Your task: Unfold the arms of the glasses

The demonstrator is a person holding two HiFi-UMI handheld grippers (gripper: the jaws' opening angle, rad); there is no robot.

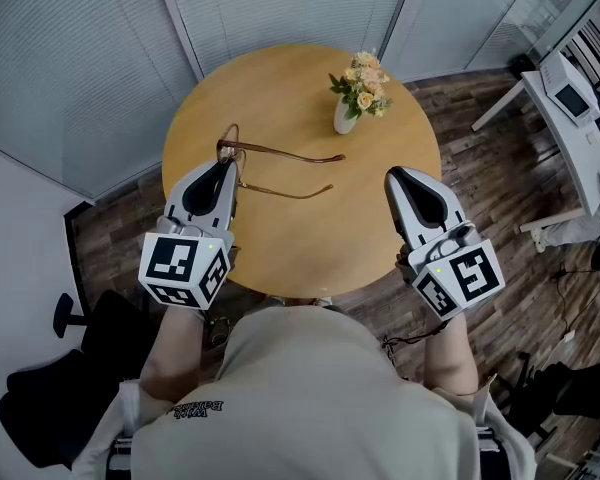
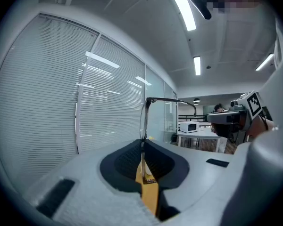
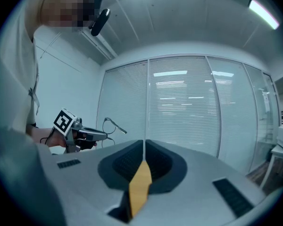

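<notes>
left gripper [image 1: 224,164] clamps the glasses [image 1: 280,152] (arms out); right gripper [image 1: 394,175] closed up, empty.

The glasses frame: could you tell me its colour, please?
The glasses are brown; head view shows it best.

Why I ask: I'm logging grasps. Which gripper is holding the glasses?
The left gripper: its jaws are shut on the frame of the glasses, while the right gripper is shut with nothing between its jaws.
</notes>
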